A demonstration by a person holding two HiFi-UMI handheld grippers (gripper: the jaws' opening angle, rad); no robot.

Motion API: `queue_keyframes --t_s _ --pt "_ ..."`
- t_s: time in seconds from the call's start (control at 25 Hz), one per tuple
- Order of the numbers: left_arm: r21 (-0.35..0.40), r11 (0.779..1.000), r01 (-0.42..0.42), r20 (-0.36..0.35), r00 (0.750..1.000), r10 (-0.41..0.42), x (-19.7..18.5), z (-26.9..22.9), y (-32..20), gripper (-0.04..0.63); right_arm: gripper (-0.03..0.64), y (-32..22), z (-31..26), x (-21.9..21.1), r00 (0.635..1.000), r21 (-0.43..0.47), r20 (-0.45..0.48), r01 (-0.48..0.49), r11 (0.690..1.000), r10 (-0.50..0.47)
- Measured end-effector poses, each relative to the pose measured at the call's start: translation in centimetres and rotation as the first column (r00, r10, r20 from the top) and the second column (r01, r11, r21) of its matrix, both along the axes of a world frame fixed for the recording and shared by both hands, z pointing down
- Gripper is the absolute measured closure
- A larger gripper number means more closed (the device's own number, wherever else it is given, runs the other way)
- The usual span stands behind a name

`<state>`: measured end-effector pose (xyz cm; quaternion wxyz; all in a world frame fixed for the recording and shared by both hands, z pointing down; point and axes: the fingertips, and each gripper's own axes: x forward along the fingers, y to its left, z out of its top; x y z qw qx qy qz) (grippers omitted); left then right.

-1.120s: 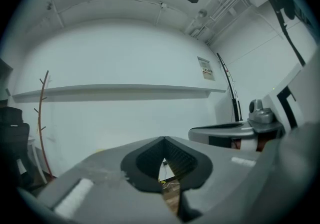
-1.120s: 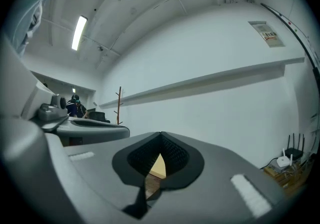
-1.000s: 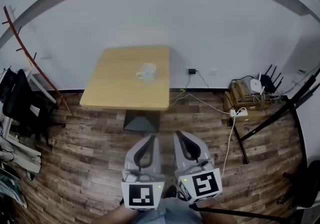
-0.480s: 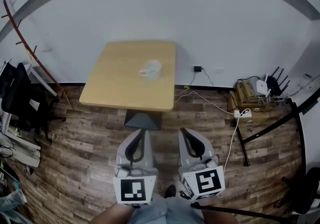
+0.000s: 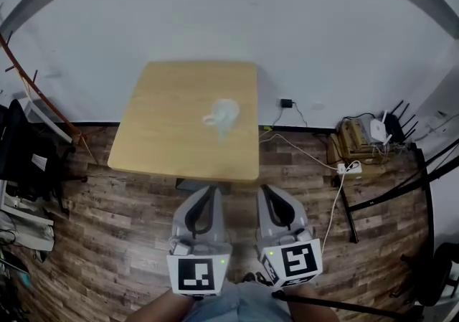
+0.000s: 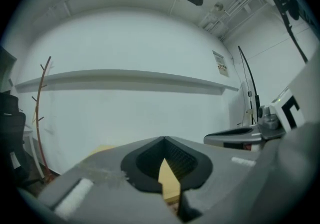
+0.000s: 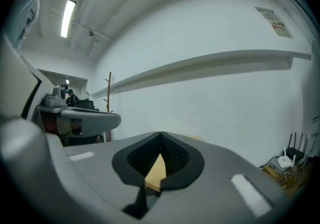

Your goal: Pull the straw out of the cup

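Head view: the left claw [image 5: 209, 193] and the right claw [image 5: 270, 192] are held side by side at the lower centre, both pointing toward the desk [image 5: 161, 134]. Each carries a marker cube at its rear end. The tips of both claws lie just short of the near edge of the desk, above the wooden floor [image 5: 115, 227].

The cup [image 5: 224, 113] stands on the desk, ahead of both claws and well apart from them. It lies between the lines of the two claws, closer to that of the left claw. The cup is pale and blurred, with a handle on its left side. The straw cannot be made out separately from it.

Left gripper view: the left claw [image 6: 163, 140] has its jaws together, meeting at the tips. Nothing is held between them. A strip of the desk [image 6: 168, 184] shows through the loop behind the tips. The right claw [image 6: 240, 136] shows to its right, level with it.

Right gripper view: the right claw [image 7: 160, 134] has its jaws fully together and holds nothing. A strip of the desk [image 7: 156, 170] shows through the loop. The left claw [image 7: 82, 118] shows to its left.

To the right of the right claw, a white cable [image 5: 331, 199] runs across the floor to a power strip [image 5: 346, 167] near the wall.
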<state>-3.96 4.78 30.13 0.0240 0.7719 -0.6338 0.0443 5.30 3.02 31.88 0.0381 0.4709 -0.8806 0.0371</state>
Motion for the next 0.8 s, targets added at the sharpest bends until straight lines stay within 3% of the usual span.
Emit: queue_keyframes --t_s 0.52,0.8 --pt "0.053 0.996 -0.07 0.001 0.998 0.07 -5.1 -1.6 -8.7 0.578 0.609 -8.6 -1.3 -6.2 0.999 0.03 -0.014 -0.035 0.999 0.035" --pt "0.041 0.995 -0.093 -0.034 0.995 0.094 -6.7 -0.8 -11.4 0.578 0.609 -10.9 -0.9 -7.8 0.998 0.024 -0.022 -0.065 0.998 0.065"
